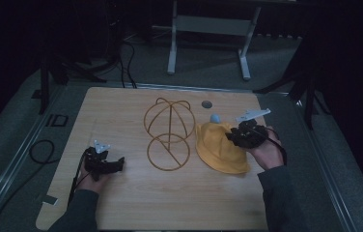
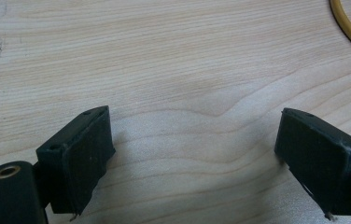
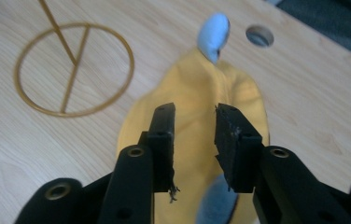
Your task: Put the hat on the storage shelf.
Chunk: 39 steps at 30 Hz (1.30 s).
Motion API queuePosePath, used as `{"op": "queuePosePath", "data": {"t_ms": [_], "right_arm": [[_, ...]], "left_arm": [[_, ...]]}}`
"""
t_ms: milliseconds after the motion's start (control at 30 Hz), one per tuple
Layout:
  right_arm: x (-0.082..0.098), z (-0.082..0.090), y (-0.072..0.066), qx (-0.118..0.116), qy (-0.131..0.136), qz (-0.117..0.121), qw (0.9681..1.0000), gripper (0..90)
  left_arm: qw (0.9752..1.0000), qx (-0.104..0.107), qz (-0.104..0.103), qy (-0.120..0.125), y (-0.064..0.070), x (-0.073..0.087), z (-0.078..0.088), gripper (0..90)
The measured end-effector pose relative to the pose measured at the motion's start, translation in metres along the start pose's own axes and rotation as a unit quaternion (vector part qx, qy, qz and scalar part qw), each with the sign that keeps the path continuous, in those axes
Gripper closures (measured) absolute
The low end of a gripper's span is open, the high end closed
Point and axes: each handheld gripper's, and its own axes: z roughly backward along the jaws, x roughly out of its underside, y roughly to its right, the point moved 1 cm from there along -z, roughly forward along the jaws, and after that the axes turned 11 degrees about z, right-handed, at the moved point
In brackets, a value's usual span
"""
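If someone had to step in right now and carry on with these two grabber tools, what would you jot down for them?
Left gripper: open, jaws wide apart, low over bare table, holding nothing.
Right gripper: over the yellow hat, jaws partly open with a narrow gap, hat cloth seen between them; whether they touch it is unclear.
Things: the hat lies flat on the table, right of the gold wire stand. Its light blue tip points toward the round hole in the table.
Done: nothing lifted yet; the stand is bare.
Left: probably grip the hat, lift it and set it on the stand's dome.
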Motion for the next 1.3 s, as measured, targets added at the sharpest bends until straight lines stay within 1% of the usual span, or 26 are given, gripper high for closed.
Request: {"op": "queuePosePath", "data": {"t_ms": [33,67,200,400,600,833,967,1167,1233,1267,1300], "right_arm": [[0.0,-0.002,0.002,0.004,-0.011,0.001,0.9999,65.6],[0.0,-0.003,0.003,0.004,-0.017,0.001,0.9998,64.9],[-0.003,-0.008,0.009,0.004,-0.034,0.004,0.9994,62.8],[-0.01,-0.016,0.017,-0.004,-0.06,0.008,0.9982,59.5],[-0.017,-0.025,0.024,-0.014,-0.085,0.01,0.9962,57.9],[-0.023,-0.038,0.029,-0.029,-0.116,0.006,0.9928,55.9],[-0.025,-0.045,0.031,-0.042,-0.133,-0.002,0.9903,54.6],[-0.027,-0.054,0.034,-0.051,-0.153,-0.006,0.9869,55.2],[-0.027,-0.057,0.035,-0.057,-0.164,-0.007,0.9847,55.5],[-0.027,-0.058,0.036,-0.059,-0.166,-0.006,0.9844,55.7],[-0.027,-0.059,0.036,-0.061,-0.168,-0.009,0.9838,56.3]], "left_arm": [[1.0,0.0,0.0,0.0,0.0,0.0,0.0,11.5],[1.0,0.0,0.0,0.0,0.0,0.0,0.0,11.5],[1.0,0.0,-0.001,0.0,0.0,0.0,0.0,11.5],[1.0,0.0,0.0,0.0,0.0,0.0,0.0,11.5],[1.0,0.0,-0.001,-0.001,0.0,0.0,0.0,11.5],[1.0,0.0,-0.002,-0.001,0.0,0.0,0.0,11.5],[1.0,0.0,-0.001,-0.001,0.0,0.0,0.0,11.5],[1.0,0.0,0.0,-0.001,0.0,0.0,0.0,11.5],[1.0,0.0,0.0,-0.001,0.0,0.0,0.0,11.5],[1.0,0.0,0.0,-0.001,0.0,0.0,0.0,11.5],[1.0,0.0,0.0,-0.001,0.0,0.0,0.0,11.5]]}}
